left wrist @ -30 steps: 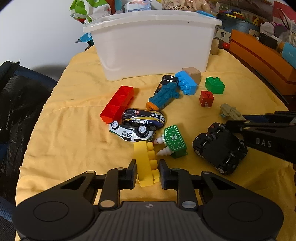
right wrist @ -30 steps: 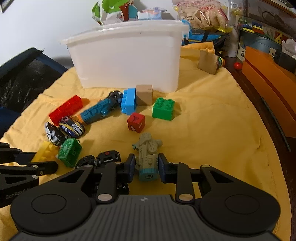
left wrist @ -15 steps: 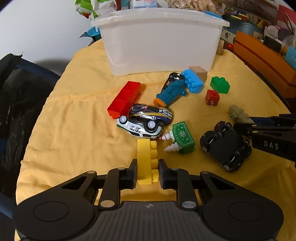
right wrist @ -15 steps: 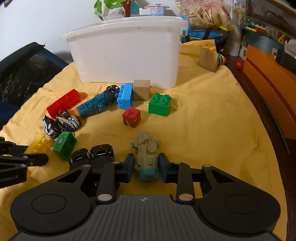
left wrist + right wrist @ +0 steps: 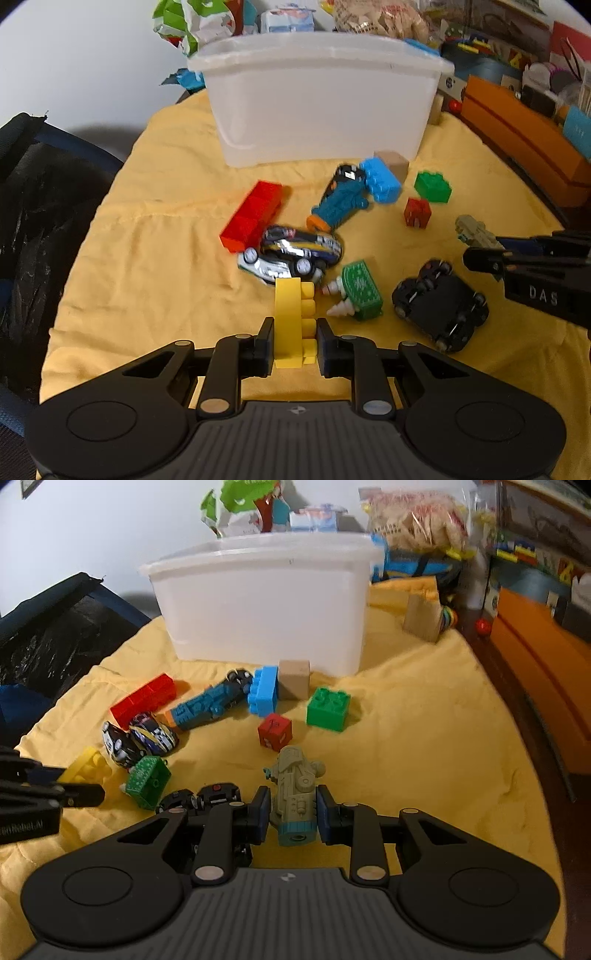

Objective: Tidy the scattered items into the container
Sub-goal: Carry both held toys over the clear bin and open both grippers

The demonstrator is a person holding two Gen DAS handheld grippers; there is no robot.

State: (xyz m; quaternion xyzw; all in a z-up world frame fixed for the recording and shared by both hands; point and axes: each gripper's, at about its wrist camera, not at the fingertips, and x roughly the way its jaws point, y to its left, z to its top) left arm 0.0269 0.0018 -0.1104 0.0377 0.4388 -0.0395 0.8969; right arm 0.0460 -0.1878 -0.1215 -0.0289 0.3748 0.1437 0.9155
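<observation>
My left gripper [image 5: 295,330] is shut on a yellow brick [image 5: 289,314] that stands on edge over the yellow cloth [image 5: 147,258]. The jaws of my right gripper [image 5: 291,806] are closing on a grey toy vehicle [image 5: 295,779], and their pads press its sides. The white bin [image 5: 317,107] stands at the back of the cloth, beyond both grippers. Between the grippers and the bin lie a red brick [image 5: 255,216], a teal toy train [image 5: 340,201], a blue brick [image 5: 382,181], a green brick [image 5: 328,709], a red cube [image 5: 275,729] and two toy cars [image 5: 291,253].
An overturned black toy car [image 5: 439,304] and a green toy with white cones [image 5: 360,290] lie between the two grippers. A wooden block [image 5: 293,679] leans by the bin. A black chair [image 5: 40,206] stands left; orange boxes [image 5: 535,664] stand right. Bags and packets are piled behind the bin.
The yellow brick, tilted a second ago, now stands straight between the left jaws. The grey toy stays between the right jaws. Both views have shifted only slightly.
</observation>
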